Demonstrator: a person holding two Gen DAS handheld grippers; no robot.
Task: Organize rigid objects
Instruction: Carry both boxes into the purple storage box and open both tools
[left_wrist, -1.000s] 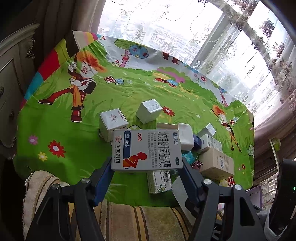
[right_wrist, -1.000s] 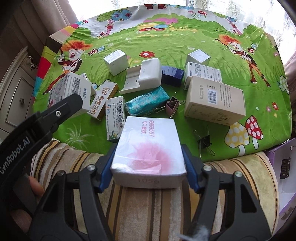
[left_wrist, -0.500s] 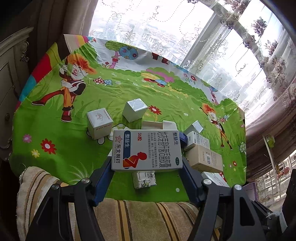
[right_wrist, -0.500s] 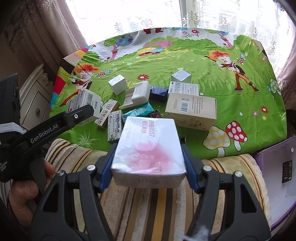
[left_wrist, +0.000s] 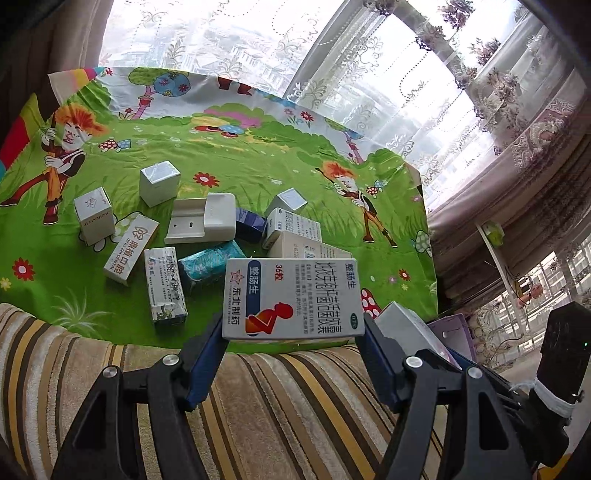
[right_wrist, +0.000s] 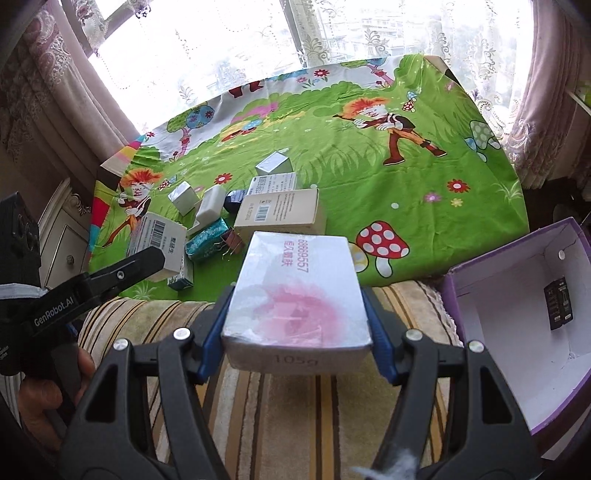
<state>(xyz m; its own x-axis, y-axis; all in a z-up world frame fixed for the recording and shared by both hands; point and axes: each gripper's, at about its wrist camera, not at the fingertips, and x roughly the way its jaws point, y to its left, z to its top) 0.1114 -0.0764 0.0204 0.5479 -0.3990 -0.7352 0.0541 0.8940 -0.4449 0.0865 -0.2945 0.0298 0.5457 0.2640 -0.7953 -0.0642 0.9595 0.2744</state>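
Note:
My left gripper (left_wrist: 293, 332) is shut on a white medicine box (left_wrist: 291, 299) with blue and red print, held above the near edge of the green cartoon cloth (left_wrist: 240, 155). My right gripper (right_wrist: 297, 325) is shut on a white soap box (right_wrist: 295, 291) with a pink blot, held over the striped cushion (right_wrist: 295, 406). The left gripper and its box also show in the right wrist view (right_wrist: 122, 273). An open purple box (right_wrist: 517, 332) with a white inside stands at the right of the soap box.
Several small boxes lie on the cloth: a beige barcode box (right_wrist: 280, 210), a white plastic case (left_wrist: 203, 221), a teal packet (left_wrist: 210, 262), silver cubes (left_wrist: 159, 182), binder clips (right_wrist: 232, 243). A cabinet (right_wrist: 62, 236) stands left. Curtained windows lie behind.
Both grippers have lifted and swung to the right with their boxes. The purple box has come into the right wrist view.

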